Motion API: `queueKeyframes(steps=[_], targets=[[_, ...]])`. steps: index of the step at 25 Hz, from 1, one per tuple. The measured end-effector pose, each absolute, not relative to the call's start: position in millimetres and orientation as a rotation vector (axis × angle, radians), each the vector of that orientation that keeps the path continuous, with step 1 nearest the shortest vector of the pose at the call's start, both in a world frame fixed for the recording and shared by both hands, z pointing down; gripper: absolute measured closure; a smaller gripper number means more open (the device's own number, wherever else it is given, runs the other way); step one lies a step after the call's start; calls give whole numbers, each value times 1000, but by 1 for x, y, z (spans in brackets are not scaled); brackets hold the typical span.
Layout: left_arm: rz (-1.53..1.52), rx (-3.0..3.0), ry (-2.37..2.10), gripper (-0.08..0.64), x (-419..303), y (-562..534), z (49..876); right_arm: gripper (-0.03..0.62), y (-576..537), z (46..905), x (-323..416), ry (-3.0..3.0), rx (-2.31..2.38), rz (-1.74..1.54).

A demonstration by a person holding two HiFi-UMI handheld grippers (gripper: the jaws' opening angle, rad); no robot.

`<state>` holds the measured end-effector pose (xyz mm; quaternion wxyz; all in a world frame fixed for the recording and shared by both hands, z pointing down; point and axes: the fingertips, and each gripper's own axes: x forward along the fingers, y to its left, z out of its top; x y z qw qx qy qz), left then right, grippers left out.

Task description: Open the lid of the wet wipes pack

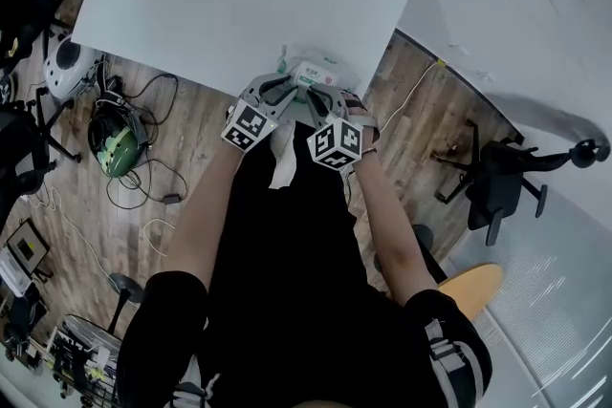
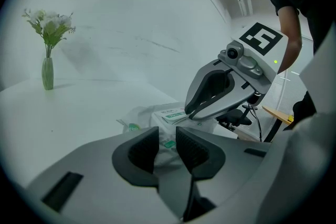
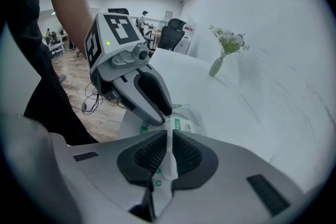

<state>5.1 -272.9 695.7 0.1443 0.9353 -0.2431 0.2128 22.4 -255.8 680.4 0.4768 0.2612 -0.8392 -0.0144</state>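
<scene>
The wet wipes pack (image 1: 314, 72), white with green print, lies at the near edge of the white table (image 1: 239, 5). My left gripper (image 1: 277, 89) comes at it from the left. In the left gripper view the pack's crumpled wrapper (image 2: 169, 113) runs into the narrow gap of the left gripper (image 2: 167, 147), which is shut on it. My right gripper (image 1: 320, 96) meets the pack from the right. In the right gripper view the right gripper (image 3: 169, 152) is shut on a thin white lid flap (image 3: 169, 168) standing up from the pack (image 3: 185, 124).
A green vase of white flowers (image 2: 48, 73) stands far back on the table, also seen as the vase (image 3: 216, 66). A black office chair (image 1: 497, 177) and cables lie on the wooden floor beside the table. People stand in the far office.
</scene>
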Motion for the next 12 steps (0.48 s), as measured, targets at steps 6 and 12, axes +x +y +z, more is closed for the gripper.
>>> queueKeyframes(steps=[6,12], targets=[[622,2686,-687,448,5,-274,694,546,-258,674,23,-2053,619,-67],[614,2652,-662,448,6,-274,691,549,-261,663,26,-2060,611,-95]])
